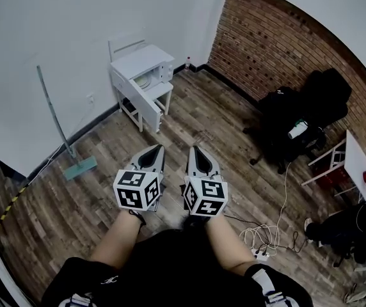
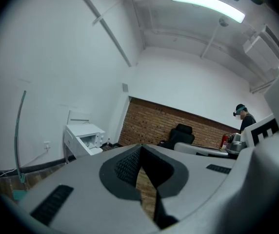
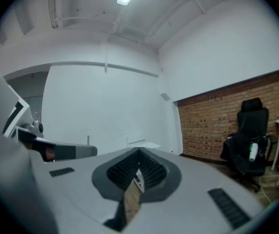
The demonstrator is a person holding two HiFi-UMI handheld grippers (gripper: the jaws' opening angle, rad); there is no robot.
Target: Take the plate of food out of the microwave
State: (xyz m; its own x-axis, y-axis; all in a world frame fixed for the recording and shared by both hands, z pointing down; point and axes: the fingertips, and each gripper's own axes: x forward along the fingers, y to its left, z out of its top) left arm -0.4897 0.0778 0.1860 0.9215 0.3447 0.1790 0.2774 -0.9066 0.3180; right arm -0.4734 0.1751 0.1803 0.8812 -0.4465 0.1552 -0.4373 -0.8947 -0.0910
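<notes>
1. Fingers (image 2: 126, 167) of the left gripper (image 1: 157, 148) meet at the tips, holding nothing.
2. Right gripper (image 1: 194, 149) is likewise closed and empty.
3. Both point near level, side by side. The open microwave (image 1: 146, 74) stands well ahead and to the left, nearer the left gripper, with what looks like the plate (image 1: 143, 80) inside.

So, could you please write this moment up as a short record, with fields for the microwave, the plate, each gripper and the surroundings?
microwave: white, on a small white stand against the wall; cavity open to view
plate: pale, inside the microwave; contents too small to tell
left gripper: shut, empty, well short of the microwave
right gripper: shut, empty, beside the left gripper
floor: wood planks; mop leaning on the wall, cables at the right
task state: plate not yet reached
</notes>
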